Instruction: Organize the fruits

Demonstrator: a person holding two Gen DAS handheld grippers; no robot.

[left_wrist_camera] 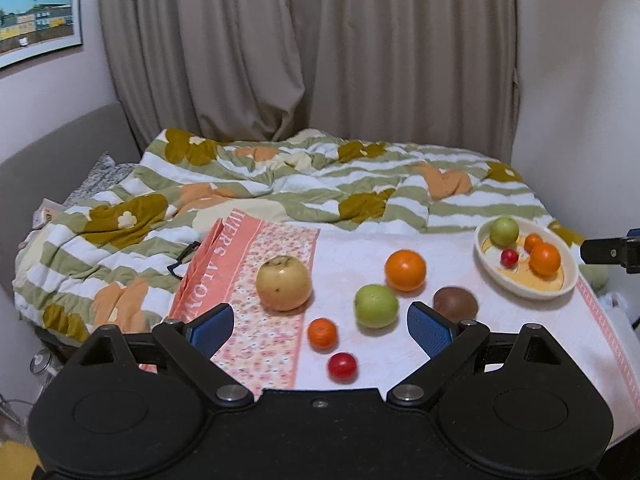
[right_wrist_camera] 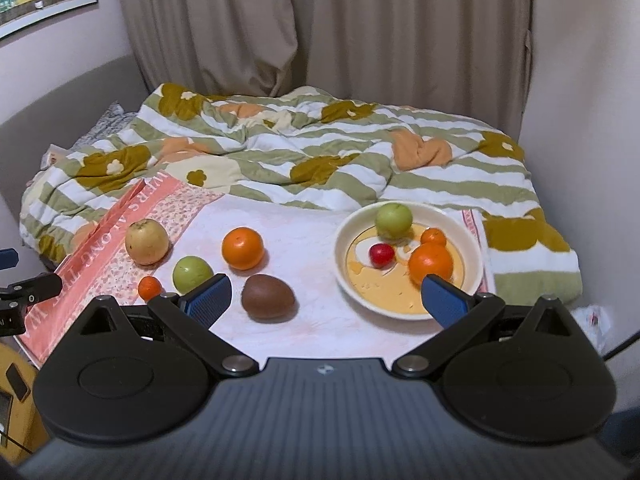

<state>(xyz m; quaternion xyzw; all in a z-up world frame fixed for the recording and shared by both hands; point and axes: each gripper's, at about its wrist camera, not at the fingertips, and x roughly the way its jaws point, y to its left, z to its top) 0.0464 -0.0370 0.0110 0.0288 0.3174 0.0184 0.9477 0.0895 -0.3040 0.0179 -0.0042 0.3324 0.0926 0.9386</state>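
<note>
Bowl [right_wrist_camera: 476, 256] on far right has four fruits, six I see left on cloth [left_wrist_camera: 500, 344], and both grippers [left_wrist_camera: 318, 332] [right_wrist_camera: 326, 300] are wide, empty.

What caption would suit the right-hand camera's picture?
Open right tool hovers over a kiwi, beside a plate already holding four fruits.
</note>
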